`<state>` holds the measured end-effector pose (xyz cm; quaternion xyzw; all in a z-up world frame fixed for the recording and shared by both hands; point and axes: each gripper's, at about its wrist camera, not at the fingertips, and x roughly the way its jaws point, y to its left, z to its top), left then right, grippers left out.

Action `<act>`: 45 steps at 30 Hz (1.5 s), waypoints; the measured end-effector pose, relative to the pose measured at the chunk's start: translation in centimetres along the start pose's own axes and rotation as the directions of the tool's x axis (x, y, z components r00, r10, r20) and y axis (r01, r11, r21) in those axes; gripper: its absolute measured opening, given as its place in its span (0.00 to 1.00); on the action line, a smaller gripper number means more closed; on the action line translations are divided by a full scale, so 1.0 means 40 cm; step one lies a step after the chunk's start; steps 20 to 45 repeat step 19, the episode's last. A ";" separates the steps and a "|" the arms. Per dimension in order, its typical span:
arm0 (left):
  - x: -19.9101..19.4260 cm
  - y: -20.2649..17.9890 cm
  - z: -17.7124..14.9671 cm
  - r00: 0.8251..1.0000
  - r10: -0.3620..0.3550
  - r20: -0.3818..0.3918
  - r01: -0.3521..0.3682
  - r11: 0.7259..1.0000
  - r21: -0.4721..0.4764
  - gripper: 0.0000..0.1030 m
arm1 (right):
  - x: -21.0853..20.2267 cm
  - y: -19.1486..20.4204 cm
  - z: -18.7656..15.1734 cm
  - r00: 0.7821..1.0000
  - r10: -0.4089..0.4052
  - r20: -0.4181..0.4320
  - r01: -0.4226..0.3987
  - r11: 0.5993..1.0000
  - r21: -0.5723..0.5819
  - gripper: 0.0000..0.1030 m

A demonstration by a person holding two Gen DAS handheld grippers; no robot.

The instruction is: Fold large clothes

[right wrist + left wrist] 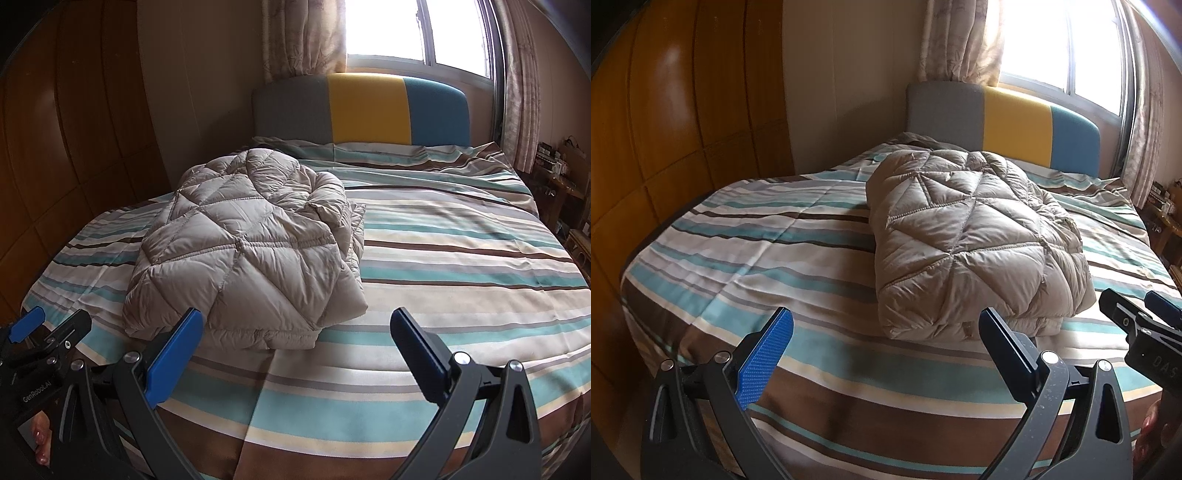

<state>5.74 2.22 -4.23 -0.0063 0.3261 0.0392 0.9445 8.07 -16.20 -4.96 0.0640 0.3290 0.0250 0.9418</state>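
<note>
I see the quilted jacket [975,236] folded into a thick beige bundle on the bed [746,258], lying on the striped cover — in the left wrist view it sits at about 1 o'clock from my left gripper [886,332], and in the right wrist view at about 11 o'clock from my right gripper [297,332]. Both sets of jaws are spread wide and empty, hovering above the foot of the bed, apart from the fabric. The nearest folded edge of the jacket lies just beyond the blue pads [173,365]. At 12 o'clock stands the headboard [365,107] in grey, yellow and blue panels, with a bright window [417,33] behind it. A wooden wardrobe [683,129] fills the 9 o'clock side. Each gripper shows at the edge of the other's view — side by side.
</note>
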 end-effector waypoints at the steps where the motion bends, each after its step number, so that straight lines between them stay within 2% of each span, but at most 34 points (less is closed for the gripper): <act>1: 0.003 -0.001 -0.001 1.000 0.004 -0.005 -0.004 1.000 0.001 0.97 | 0.004 -0.001 -0.001 1.000 0.000 -0.003 0.000 1.000 0.002 0.98; 11: 0.042 -0.007 -0.002 0.998 -0.012 -0.055 0.011 1.000 -0.008 0.97 | 0.039 -0.012 0.000 0.999 0.005 -0.034 -0.004 1.000 0.020 0.98; 19: 0.069 -0.020 0.021 0.998 -0.005 -0.059 0.007 1.000 0.031 0.97 | 0.067 -0.038 0.016 0.999 -0.002 -0.045 0.004 0.999 0.035 0.98; 45: 0.069 -0.020 0.021 0.998 -0.005 -0.059 0.007 1.000 0.031 0.97 | 0.067 -0.038 0.016 0.999 -0.002 -0.045 0.004 0.999 0.035 0.98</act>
